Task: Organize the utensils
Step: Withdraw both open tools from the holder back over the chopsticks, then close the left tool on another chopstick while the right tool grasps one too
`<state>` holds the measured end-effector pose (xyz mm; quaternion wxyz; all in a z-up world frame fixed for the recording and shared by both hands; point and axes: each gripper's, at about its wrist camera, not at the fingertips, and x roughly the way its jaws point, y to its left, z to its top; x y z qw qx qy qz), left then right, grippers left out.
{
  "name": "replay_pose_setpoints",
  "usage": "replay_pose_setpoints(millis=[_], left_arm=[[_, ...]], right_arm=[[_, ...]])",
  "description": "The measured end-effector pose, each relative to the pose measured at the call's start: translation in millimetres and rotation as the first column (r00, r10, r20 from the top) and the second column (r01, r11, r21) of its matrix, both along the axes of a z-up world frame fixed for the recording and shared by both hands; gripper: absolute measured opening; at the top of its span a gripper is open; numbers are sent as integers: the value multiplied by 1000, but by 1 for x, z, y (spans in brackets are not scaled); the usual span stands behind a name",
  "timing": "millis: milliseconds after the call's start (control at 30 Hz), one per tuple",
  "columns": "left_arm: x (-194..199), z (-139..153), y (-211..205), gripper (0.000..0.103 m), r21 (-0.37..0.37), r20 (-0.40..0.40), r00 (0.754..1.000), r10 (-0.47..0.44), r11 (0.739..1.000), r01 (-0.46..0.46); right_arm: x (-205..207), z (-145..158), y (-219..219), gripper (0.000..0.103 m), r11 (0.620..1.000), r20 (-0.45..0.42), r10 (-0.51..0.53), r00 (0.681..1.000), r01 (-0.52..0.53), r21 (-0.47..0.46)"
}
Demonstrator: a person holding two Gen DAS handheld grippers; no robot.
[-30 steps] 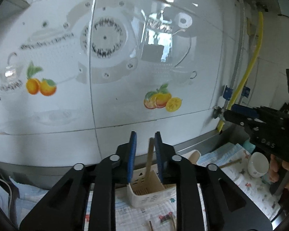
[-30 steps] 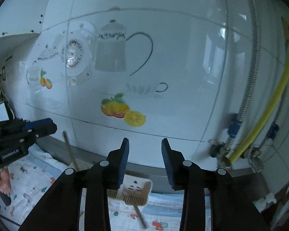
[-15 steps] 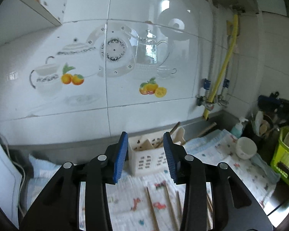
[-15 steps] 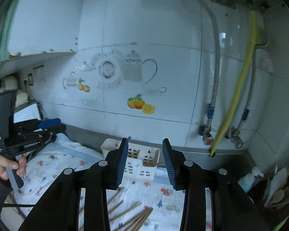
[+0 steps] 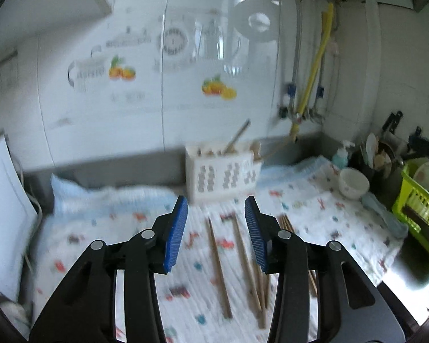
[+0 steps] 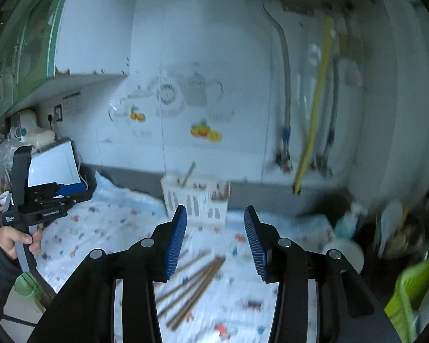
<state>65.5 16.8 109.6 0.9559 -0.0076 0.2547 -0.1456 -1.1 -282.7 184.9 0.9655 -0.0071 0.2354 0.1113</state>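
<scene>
A white slotted utensil basket [image 5: 224, 175] stands on the patterned cloth against the tiled wall, with a wooden chopstick [image 5: 237, 135] sticking up out of it. It also shows in the right wrist view [image 6: 197, 200]. Several wooden chopsticks [image 5: 218, 265] lie loose on the cloth in front of it, seen too in the right wrist view [image 6: 194, 285]. My left gripper [image 5: 216, 228] is open and empty, held above the loose chopsticks. My right gripper [image 6: 215, 238] is open and empty, back from the basket. The left gripper shows in the right wrist view [image 6: 68, 190] at the left.
A white bowl [image 5: 353, 183] and a soap bottle [image 5: 340, 157] sit at the right of the cloth. A green dish rack [image 5: 417, 203] stands at the far right. A yellow hose [image 5: 313, 71] and metal pipes hang on the wall. A white board [image 5: 3, 217] leans at the left.
My left gripper let go of the chopstick into the basket, opened and drew back. Both grippers pulled away from the wall, so the basket and loose chopsticks now show in full.
</scene>
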Motion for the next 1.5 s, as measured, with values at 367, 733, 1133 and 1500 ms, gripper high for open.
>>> replay_pose_setpoints(millis=[367,733,1133,1500], left_arm=[[1,-108,-11,42,1,-196,981,-15,1000,16],[6,-161,-13,39,-20,-289,957,-11,1000,5],[15,-173,-13,37,-25,-311,950,-9,1000,1],[28,-185,-23,24,-28,-343,939,-27,999,19]], right_arm=[[-28,-114,17,30,993,-146,-92,985,102,66],[-9,-192,56,18,991,-300,-99,949,120,52],[13,-236,74,13,992,-402,-111,909,128,16],[19,-239,76,10,991,-399,-122,909,133,-1]])
